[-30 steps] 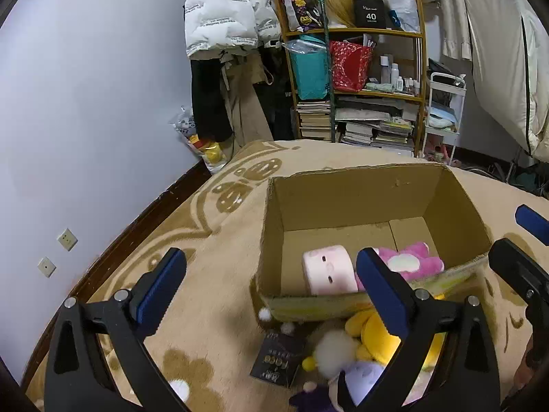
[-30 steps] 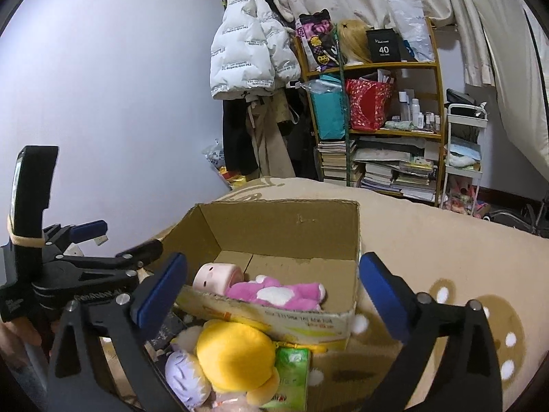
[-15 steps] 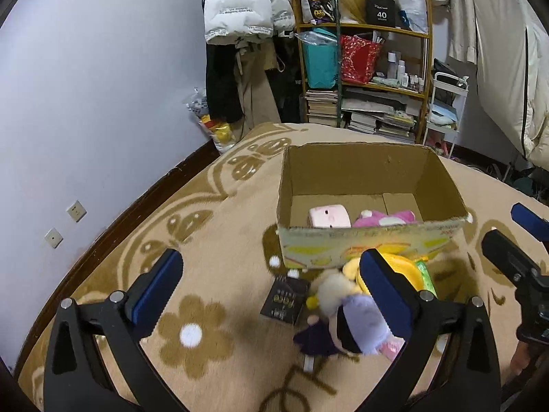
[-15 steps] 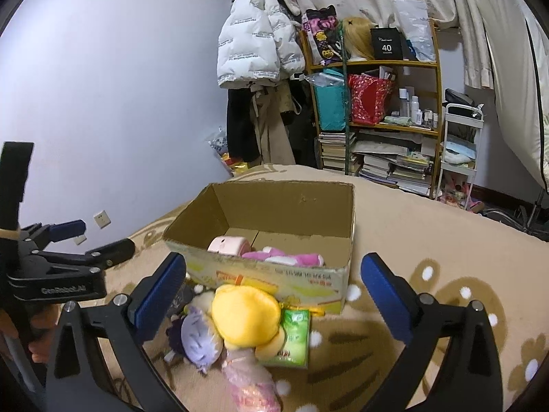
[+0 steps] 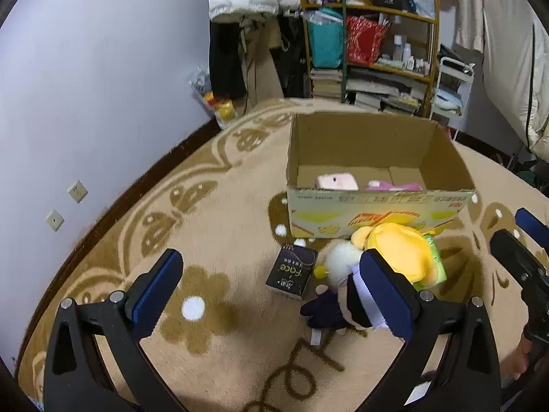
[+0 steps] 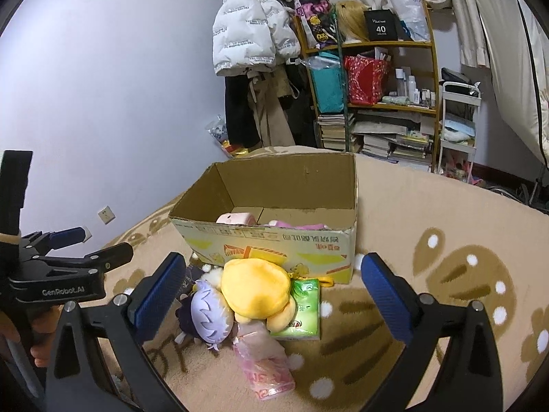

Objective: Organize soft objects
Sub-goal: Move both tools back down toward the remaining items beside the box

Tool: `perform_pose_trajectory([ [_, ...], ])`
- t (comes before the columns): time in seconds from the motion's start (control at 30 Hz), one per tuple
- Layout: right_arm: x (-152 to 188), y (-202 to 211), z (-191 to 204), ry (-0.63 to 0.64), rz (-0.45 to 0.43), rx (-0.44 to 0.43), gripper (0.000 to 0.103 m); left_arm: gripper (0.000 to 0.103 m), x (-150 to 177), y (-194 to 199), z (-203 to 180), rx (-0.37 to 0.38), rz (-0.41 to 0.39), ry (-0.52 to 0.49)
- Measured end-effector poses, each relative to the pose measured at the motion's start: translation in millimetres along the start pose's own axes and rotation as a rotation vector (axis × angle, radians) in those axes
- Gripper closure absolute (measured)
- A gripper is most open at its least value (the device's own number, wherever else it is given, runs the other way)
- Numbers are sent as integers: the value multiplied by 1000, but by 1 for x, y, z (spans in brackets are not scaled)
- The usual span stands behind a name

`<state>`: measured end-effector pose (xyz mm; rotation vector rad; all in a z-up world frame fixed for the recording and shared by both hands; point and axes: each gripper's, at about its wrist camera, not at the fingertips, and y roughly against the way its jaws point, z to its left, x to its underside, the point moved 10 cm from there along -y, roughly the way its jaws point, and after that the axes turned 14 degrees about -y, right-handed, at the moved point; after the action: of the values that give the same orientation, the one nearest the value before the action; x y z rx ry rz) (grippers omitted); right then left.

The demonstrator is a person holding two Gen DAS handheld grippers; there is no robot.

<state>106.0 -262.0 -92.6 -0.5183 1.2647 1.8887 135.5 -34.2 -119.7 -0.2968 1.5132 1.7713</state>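
Observation:
An open cardboard box [image 5: 377,213] [image 6: 274,243] stands on the rug and holds a pink square plush [image 5: 336,182] [image 6: 236,219] and a pink flower plush [image 5: 394,185] [image 6: 295,225]. In front of it lie a yellow plush [image 6: 255,286] [image 5: 401,250], a purple-haired doll [image 6: 209,316] [image 5: 339,305], a green tissue pack [image 6: 302,309], a pink packet [image 6: 264,364] and a black box [image 5: 291,271]. My left gripper [image 5: 271,292] is open above the rug, near the pile. My right gripper [image 6: 271,295] is open above the pile.
A beige patterned rug [image 5: 206,226] covers the floor. A wall [image 5: 85,86] runs along the left. A cluttered shelf [image 6: 377,86], hanging coats [image 6: 254,34] and a white cart [image 6: 458,120] stand behind the box.
Both grippers have pulled back and up from the box. The box looks farther away and the pile in front of it shows more fully.

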Motion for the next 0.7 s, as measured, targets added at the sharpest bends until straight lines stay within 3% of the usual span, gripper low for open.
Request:
perform_pose_trajectory([
  [0.7,15,-58,2,43,94,-6,0,1,11,-84,-13,93,192,-27],
])
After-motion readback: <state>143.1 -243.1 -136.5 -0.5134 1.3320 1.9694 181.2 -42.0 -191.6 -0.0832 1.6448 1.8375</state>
